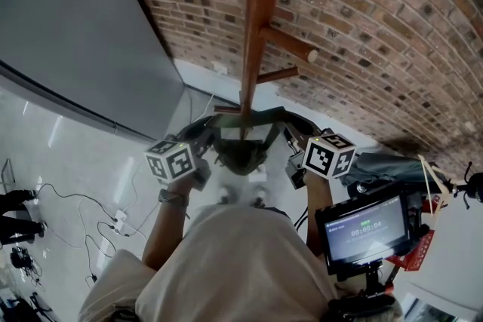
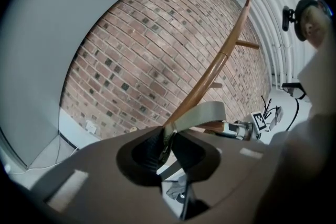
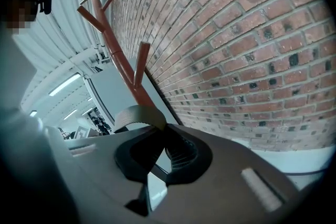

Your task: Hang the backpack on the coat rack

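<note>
A wooden coat rack (image 1: pixel 253 26) stands against the brick wall, with a peg (image 1: pixel 290 46) sticking out to the right. The olive-grey backpack (image 1: pixel 241 151) hangs right in front of its pole, between both grippers. My left gripper (image 1: pixel 201 133) is shut on one end of the backpack's grey top strap (image 2: pixel 202 113), and the pole (image 2: pixel 210 76) rises just behind the left gripper (image 2: pixel 167 139). My right gripper (image 1: pixel 291 136) is shut on the other end of the strap (image 3: pixel 137 114), which arches left from the right gripper (image 3: pixel 163 131) in front of the rack (image 3: pixel 123 68).
A red brick wall (image 1: pixel 377 19) backs the rack, and a grey panel (image 1: pixel 75 34) stands to its left. Cables (image 1: pixel 90 219) and someone's shoes (image 1: pixel 16 200) lie on the white floor at left. A small monitor on a stand (image 1: pixel 366 226) sits at right.
</note>
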Tool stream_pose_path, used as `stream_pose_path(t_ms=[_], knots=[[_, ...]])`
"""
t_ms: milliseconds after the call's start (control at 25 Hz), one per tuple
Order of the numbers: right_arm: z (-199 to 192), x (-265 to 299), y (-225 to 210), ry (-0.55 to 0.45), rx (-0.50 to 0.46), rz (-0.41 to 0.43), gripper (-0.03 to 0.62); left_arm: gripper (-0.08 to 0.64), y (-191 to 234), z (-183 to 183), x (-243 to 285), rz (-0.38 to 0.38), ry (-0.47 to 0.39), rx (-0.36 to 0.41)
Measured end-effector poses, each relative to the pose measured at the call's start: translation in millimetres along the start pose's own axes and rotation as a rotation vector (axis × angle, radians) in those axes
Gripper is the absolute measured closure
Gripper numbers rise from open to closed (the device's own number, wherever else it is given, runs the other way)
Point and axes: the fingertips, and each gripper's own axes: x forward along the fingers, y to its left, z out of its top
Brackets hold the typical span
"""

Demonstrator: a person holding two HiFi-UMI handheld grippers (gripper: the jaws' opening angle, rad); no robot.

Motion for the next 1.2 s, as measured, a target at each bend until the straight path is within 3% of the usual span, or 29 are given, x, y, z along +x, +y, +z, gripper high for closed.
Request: stream_pose_path(t_ms=[1200], knots=[[-65.2, 16.3, -14.1, 0.151, 0.096, 0.003, 0.582, 0.511, 4.2, -67.6, 11.3, 0.002, 0.16, -0.025]])
